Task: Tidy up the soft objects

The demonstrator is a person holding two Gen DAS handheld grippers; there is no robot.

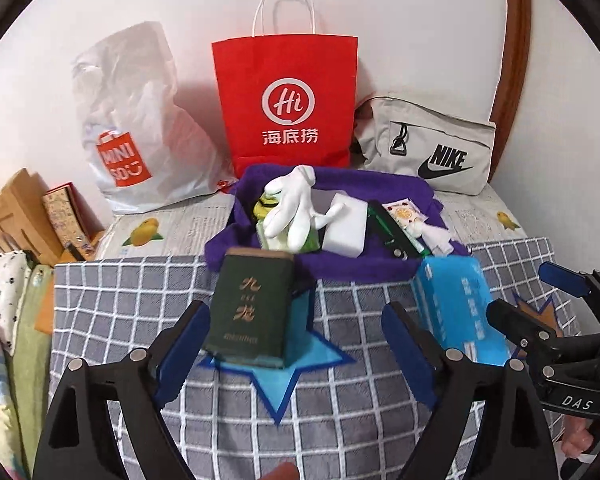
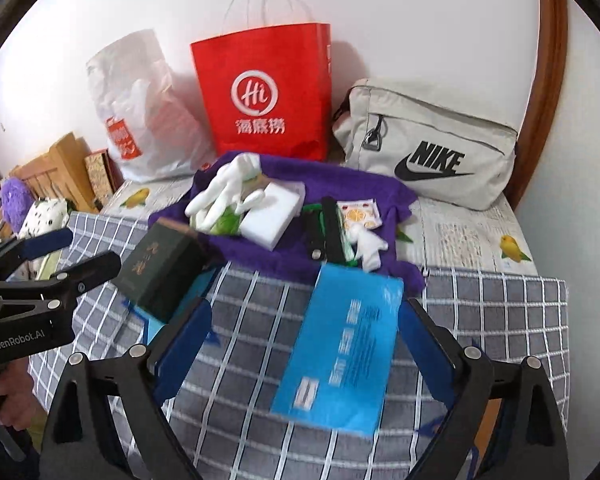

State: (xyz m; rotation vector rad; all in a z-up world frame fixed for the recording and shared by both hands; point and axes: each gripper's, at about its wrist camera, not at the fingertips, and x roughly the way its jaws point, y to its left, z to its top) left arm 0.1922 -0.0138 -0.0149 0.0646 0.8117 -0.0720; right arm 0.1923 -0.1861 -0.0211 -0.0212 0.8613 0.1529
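Beyond both tongs a purple towel is spread, heaped with a white glove, a white sponge block, a black case and a small orange-printed sachet; behind it, against the white wall, a white plastic bag, a red paper bag and a grey Nike pouch are lined up. A dark green box is seen standing on a blue star mark just ahead of the left gripper, between its fingertips but untouched; the jaws are spread wide and nothing is held. A blue tissue pack lies flat between the fingers of the right gripper, likewise wide apart and gripping nothing; whether the pads touch it cannot be told. Both tools are held low and level over a grey checked cloth, laid on a mango-printed sheet.
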